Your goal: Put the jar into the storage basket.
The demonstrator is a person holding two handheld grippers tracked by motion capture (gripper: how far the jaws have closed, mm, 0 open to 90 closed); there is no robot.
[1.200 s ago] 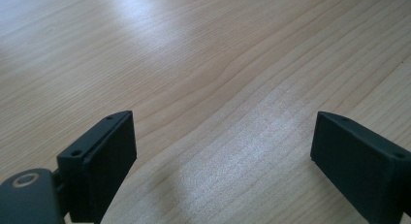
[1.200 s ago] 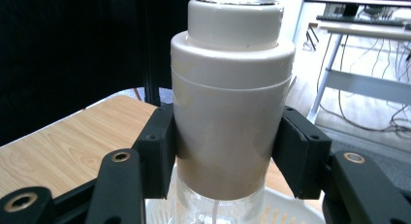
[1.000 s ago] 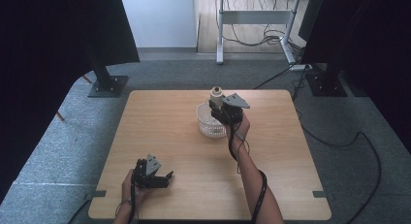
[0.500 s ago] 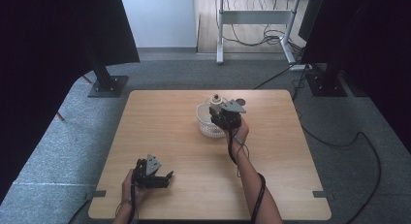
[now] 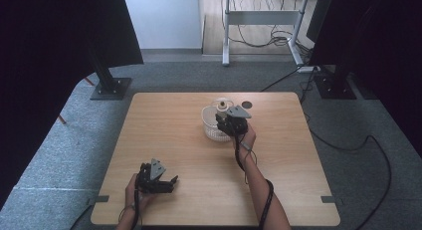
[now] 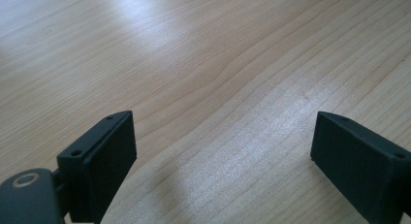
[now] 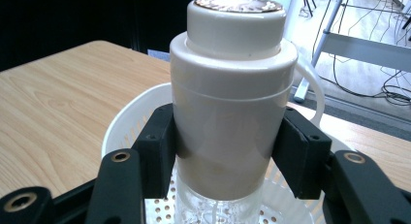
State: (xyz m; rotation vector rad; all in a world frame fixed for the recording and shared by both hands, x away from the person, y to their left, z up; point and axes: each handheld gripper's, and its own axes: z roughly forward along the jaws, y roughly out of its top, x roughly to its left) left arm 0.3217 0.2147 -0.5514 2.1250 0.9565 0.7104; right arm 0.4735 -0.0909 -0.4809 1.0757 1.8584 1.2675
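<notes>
My right gripper (image 5: 225, 119) is shut on a cream-capped bottle (image 7: 232, 93) with a clear lower body. It holds the bottle upright inside a white perforated basket (image 7: 127, 118) near the table's far middle. In the high view the bottle's cap (image 5: 222, 105) pokes up above the basket (image 5: 211, 131). Both black pads (image 7: 157, 151) press on the bottle's sides. My left gripper (image 5: 168, 183) rests on the wooden table (image 5: 169, 125) near the front left, open, with only bare wood (image 6: 223, 127) between its jaws.
The table's front edge lies just behind the left hand. A small dark round hole (image 5: 246, 105) sits in the tabletop just behind the basket. Black stands (image 5: 110, 85) and a desk with cables (image 5: 259, 26) are on the floor beyond the table.
The right gripper has come down with the bottle, so its lower part now sits in the basket. The left gripper has stayed where it was.
</notes>
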